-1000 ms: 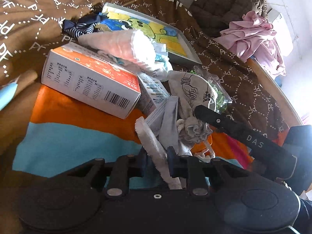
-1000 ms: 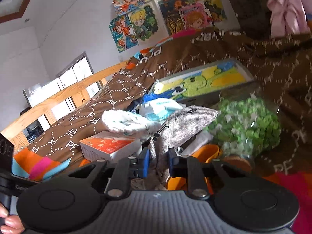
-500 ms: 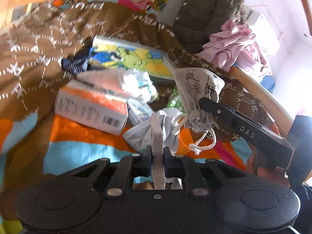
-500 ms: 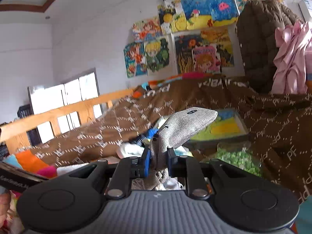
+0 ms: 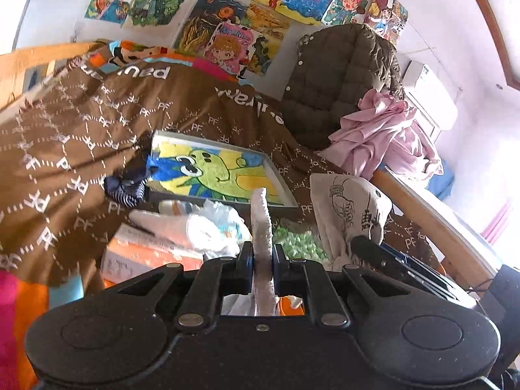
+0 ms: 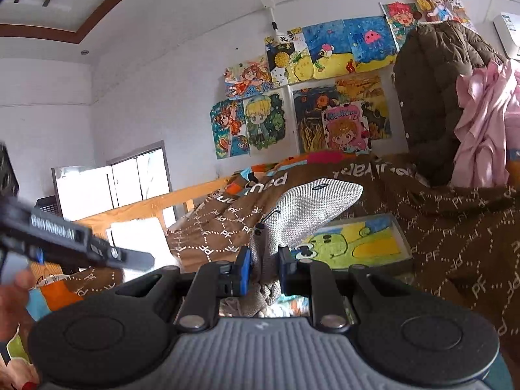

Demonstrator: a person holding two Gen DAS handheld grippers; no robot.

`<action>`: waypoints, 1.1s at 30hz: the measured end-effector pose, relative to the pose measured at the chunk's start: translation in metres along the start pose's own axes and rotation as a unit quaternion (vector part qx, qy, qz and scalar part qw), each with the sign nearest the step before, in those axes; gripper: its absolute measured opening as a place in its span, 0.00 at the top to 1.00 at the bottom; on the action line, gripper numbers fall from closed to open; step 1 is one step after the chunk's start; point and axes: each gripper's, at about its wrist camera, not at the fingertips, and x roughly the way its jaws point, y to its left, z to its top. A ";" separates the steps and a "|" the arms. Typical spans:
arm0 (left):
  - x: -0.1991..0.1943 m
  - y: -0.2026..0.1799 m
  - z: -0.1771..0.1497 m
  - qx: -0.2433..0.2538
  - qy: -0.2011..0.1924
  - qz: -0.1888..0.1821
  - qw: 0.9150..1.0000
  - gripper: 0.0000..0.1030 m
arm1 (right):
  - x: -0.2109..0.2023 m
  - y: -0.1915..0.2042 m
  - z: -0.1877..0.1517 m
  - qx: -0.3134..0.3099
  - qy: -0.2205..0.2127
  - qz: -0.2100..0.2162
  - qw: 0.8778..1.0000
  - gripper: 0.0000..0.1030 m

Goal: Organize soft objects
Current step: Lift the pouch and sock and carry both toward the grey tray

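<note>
Bed covered by a brown quilt (image 5: 81, 149) printed with white letters; a wooden bed rail (image 5: 432, 214) is seen at the right edge. A framed cartoon picture (image 5: 214, 172) lies flat on the quilt. Just beside its near-left corner a dark striped cloth (image 5: 125, 190) is bunched. Nearer the camera, an orange-and-white carton (image 5: 146, 255) is partly covered by a white rolled cloth (image 5: 182, 226) and crinkled plastic wrappers. A clear bag of green bits (image 5: 295, 243) is partly hidden behind the left fingers. A dark padded jacket (image 5: 341, 74) and a pink garment (image 5: 383, 133) are heaped at the head of the bed. Many drawings (image 6: 302, 97) are taped to the wall; one window (image 6: 123, 182) is seen in the right wrist view.

Count: one picture frame, one carton, one green bag, two soft items held, one per gripper.

Left gripper (image 5: 262, 261): fingers (image 5: 244, 265) pressed nearly together, pinching a white fleecy strip (image 5: 261, 221) that stands upright between them, lifted above the clutter. The strip's lower end hangs below the fingers.

Right gripper (image 6: 263, 269): fingers (image 6: 243, 273) narrowly spaced, clamped on the gathered neck of a grey drawstring pouch (image 6: 308, 208). The pouch juts up and to the right, clear of the bed. In the left wrist view the same pouch (image 5: 351, 208) shows an ink drawing and is seen to the right of the strip, apart from it. A person's hand (image 6: 13, 295) is glimpsed at the left edge of the right wrist view.
</note>
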 end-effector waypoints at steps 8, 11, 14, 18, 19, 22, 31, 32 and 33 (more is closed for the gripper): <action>-0.018 -0.040 0.077 -0.025 -0.010 0.027 0.999 0.88 | 0.020 -0.012 0.051 0.004 -0.010 0.013 1.000 0.81; -0.008 -0.051 0.106 -0.021 -0.008 0.026 0.999 0.88 | 0.044 -0.026 0.074 0.031 -0.005 0.022 0.999 0.81; 0.019 -0.050 0.130 -0.033 0.001 0.018 0.999 0.88 | 0.075 -0.039 0.092 0.034 -0.002 0.023 0.999 0.81; 0.074 -0.029 0.156 -0.041 0.018 0.008 0.999 0.88 | 0.134 -0.056 0.108 0.017 0.010 0.023 1.000 0.81; 0.089 -0.021 0.160 -0.031 0.022 0.007 0.999 0.88 | 0.150 -0.059 0.110 0.011 0.011 0.027 1.000 0.81; 0.126 0.011 0.168 0.003 0.028 0.015 0.999 0.88 | 0.202 -0.066 0.103 -0.004 0.013 0.043 0.999 0.81; 0.230 0.088 0.179 -0.012 0.037 0.057 0.998 0.88 | 0.319 -0.107 0.044 0.038 0.071 0.034 0.996 0.81; 0.244 0.093 0.179 -0.017 0.041 0.054 0.998 0.88 | 0.324 -0.113 0.039 0.041 0.077 0.029 0.996 0.81; 0.258 0.097 0.178 -0.020 0.046 0.050 0.997 0.88 | 0.326 -0.116 0.036 0.044 0.081 0.024 0.995 0.81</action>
